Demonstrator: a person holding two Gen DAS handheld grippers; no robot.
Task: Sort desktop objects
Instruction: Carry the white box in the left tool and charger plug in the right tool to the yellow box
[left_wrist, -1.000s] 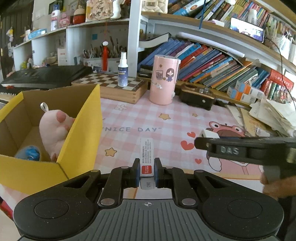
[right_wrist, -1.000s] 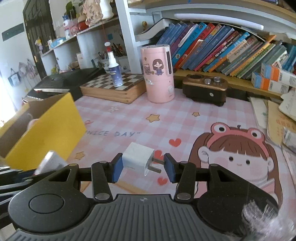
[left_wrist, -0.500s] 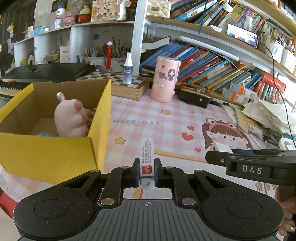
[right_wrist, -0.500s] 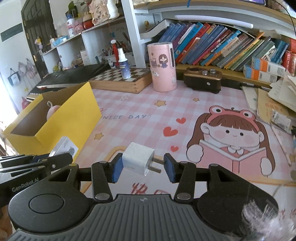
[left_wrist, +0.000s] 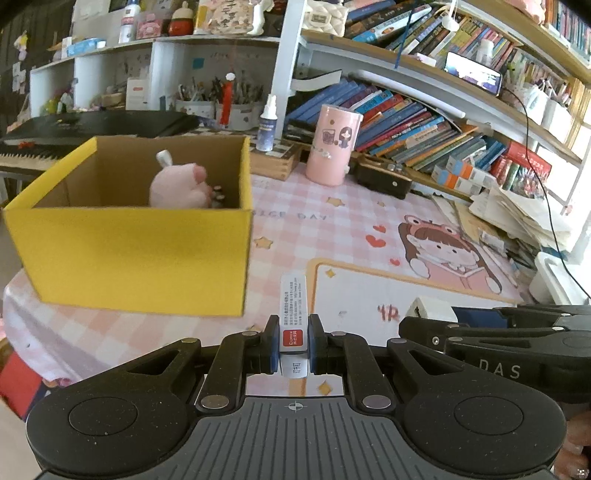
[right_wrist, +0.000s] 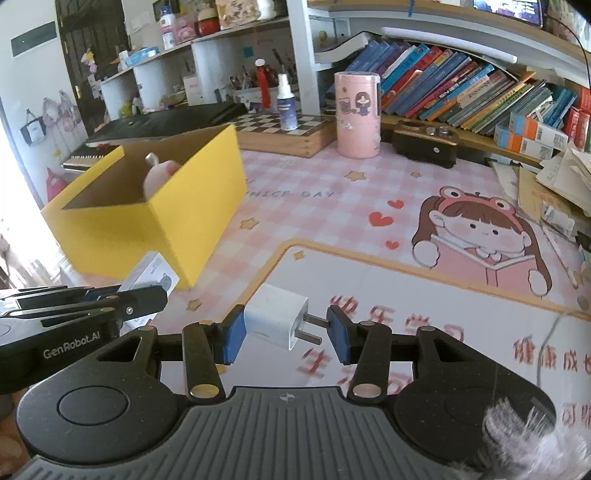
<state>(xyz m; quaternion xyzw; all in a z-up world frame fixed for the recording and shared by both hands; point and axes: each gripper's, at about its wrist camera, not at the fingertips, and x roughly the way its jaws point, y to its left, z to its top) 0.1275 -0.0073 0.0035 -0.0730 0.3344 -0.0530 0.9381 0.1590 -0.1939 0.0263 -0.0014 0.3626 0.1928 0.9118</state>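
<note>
A: Left gripper (left_wrist: 293, 345): jaws clamped on a small white box (left_wrist: 293, 314) with a red label on its near end. Held narrow-side between the pads, long axis pointing away, above the pink checked mat (left_wrist: 332, 236). Print on its top face too fine to read.

B: From the right wrist view only a corner of that box shows past the left gripper's black fingers. The rest is covered.

A: Right gripper (right_wrist: 285, 330): jaws closed on a white plug adapter (right_wrist: 275, 315). Left pad flat on its body. The two prongs point at the right pad; the upper prong meets it.

B: In the left wrist view the adapter is mostly hidden behind the right gripper; just a white corner peeks out.

A: Yellow box (left_wrist: 136, 251) sits at the mat's left side, open top. Pink plush toy (left_wrist: 177, 184) inside, lower half cut off by the near wall. Something small and dark beside it; cannot identify.

B: Box floor not visible from either view.

A: Behind: pink cylinder (right_wrist: 357, 114), upright. Spray bottle (right_wrist: 286, 107) standing on a chessboard box (right_wrist: 291, 133). Lower right of the right wrist view: grey blurred fuzz, unidentifiable.
</note>
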